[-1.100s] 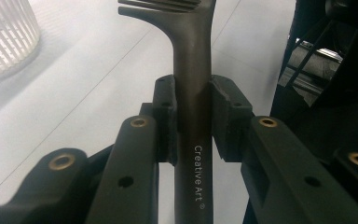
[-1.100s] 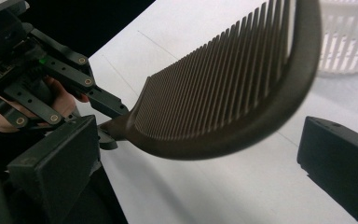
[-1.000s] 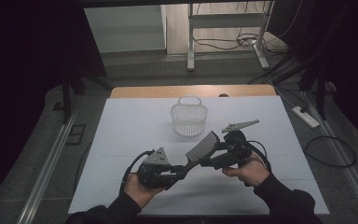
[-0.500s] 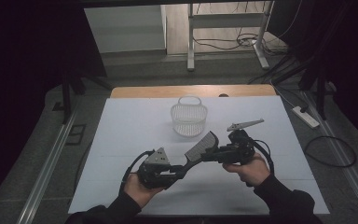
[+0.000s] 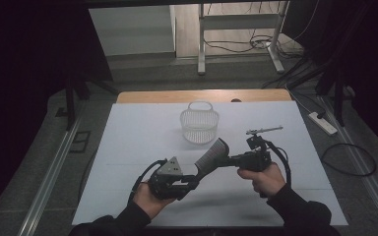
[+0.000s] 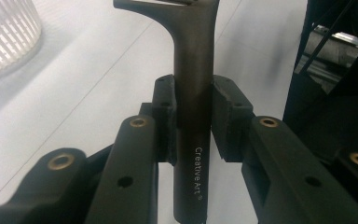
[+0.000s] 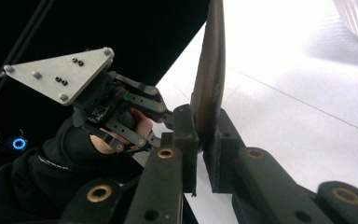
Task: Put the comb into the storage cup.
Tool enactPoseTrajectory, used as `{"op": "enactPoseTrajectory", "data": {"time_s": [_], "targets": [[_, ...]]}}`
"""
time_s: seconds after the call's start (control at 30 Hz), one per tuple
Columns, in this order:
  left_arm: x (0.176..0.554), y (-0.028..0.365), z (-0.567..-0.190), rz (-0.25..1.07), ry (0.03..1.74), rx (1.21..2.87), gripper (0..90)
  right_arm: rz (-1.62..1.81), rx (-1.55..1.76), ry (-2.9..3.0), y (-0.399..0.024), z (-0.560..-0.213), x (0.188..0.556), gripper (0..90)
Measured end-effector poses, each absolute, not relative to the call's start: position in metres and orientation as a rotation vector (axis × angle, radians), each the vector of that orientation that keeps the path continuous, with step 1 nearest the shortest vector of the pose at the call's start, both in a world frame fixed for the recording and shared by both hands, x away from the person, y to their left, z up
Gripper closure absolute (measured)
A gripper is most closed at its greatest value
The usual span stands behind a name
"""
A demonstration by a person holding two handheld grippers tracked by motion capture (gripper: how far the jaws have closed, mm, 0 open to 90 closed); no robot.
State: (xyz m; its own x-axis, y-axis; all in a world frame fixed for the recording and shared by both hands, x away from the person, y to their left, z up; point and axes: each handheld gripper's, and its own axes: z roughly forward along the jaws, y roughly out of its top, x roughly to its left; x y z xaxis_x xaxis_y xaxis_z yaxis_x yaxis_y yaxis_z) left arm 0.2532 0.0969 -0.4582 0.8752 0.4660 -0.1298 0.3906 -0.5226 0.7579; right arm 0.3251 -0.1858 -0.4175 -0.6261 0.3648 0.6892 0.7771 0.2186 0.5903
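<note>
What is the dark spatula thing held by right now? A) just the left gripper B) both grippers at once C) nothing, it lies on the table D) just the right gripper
B: the left gripper clamps the spatula by its handle and the right gripper, whose jaws have just been closing, pinches its blade.

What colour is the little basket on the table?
White, with thin slatted sides: the basket shows best in the high view.

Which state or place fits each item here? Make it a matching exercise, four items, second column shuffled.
Items:
1. spatula
2. basket
3. left tongs
4. right tongs

States or places:
a. clamped on the spatula's handle
b. standing alone at the middle of the table
c. just closed onto the spatula's blade
d. held above the table by both tongs

Pairs: 1-d, 2-b, 3-a, 4-c
</note>
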Motion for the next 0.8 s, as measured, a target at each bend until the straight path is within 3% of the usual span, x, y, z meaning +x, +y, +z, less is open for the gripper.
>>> {"op": "enactPoseTrajectory", "data": {"time_s": [0.1, 0.57, 0.8], "targets": [[0.253, 0.097, -0.458, 0.124, 0.618, 2.179, 70.4, -1.399, -1.057, -2.088, -0.186, -0.417, 0.325, 83.5], [0.256, 0.1, -0.462, 0.113, 0.661, 2.169, 30.9, -1.472, -1.063, -2.182, -0.19, -0.411, 0.322, 83.4], [0.259, 0.109, -0.461, 0.08, 0.701, 2.141, 18.2, -1.486, -1.075, -2.231, -0.193, -0.407, 0.322, 83.4]]}}
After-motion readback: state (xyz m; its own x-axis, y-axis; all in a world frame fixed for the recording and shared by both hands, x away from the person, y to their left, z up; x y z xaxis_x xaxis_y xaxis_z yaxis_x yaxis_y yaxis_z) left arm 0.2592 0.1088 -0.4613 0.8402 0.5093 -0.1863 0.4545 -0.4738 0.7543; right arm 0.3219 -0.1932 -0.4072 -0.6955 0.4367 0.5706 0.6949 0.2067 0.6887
